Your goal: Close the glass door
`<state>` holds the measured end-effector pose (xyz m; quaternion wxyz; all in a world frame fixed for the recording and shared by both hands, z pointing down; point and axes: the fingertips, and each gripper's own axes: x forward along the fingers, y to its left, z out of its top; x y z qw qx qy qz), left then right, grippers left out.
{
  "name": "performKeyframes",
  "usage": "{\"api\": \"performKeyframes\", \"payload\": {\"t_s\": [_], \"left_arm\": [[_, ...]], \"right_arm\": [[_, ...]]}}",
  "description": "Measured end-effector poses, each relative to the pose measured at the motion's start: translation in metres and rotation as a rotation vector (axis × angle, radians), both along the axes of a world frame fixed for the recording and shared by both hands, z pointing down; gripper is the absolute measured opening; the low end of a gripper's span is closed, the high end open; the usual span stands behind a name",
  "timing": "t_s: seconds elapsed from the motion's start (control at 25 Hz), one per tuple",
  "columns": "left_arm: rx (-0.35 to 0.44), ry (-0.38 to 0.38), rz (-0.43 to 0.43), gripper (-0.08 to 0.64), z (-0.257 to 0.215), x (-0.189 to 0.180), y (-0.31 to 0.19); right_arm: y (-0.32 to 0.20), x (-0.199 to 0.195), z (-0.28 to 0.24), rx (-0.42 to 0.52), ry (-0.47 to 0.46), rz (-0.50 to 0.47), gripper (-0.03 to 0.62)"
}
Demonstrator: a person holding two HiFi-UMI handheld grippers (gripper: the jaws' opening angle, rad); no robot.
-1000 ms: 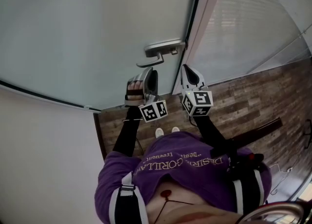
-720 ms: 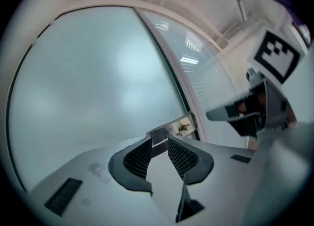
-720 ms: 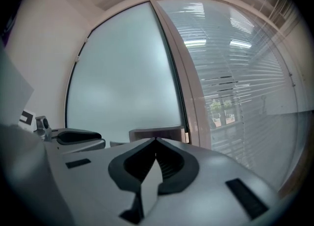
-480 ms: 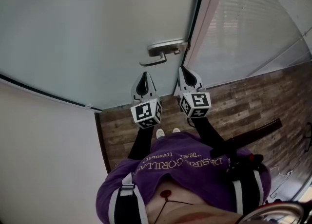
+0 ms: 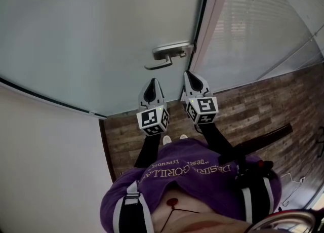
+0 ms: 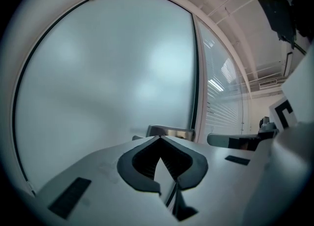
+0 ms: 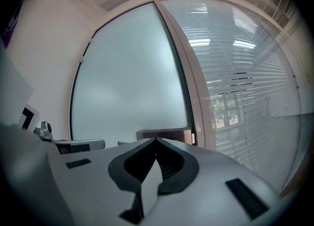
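Door (image 5: 101, 34): likely heavy, stiff glass.
Grip: handle (image 5: 169, 52), just ahead of claws.
Left claw (image 5: 153, 81): just pinched together, empty.
Right claw (image 5: 188, 74): closed, empty.

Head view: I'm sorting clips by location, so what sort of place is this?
Probably an office: a frosted glass door with a lever handle, a glazed partition with blinds, and wood-plank flooring.

Frosted glass door (image 5: 101, 34) (metal lever handle (image 5: 167, 54)) shut against its frame (image 5: 211, 27)
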<state>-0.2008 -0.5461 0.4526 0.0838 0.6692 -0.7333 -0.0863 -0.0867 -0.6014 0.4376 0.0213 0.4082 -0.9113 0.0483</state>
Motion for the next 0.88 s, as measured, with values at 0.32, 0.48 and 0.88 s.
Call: {"api": "performKeyframes", "payload": {"t_s": [0.32,0.48,0.88], "left_arm": [[-0.020,-0.015,0.020,0.002,0.0022,0.0047,-0.0011],[-0.022,-0.019,0.022,0.002,0.0009,0.0033,-0.0028],[-0.023,-0.030,0.006,0.001,0.0030,-0.0010,-0.0001]], "right_arm": [[-0.0019,-0.0026,0.0010,-0.008,0.012,-0.006,-0.003],[-0.0039,-0.0042,0.0009,-0.007,0.011,-0.010,-0.003],[-0.0029,-0.0078,0.0036,-0.008,0.017,-0.017,-0.003]]}}
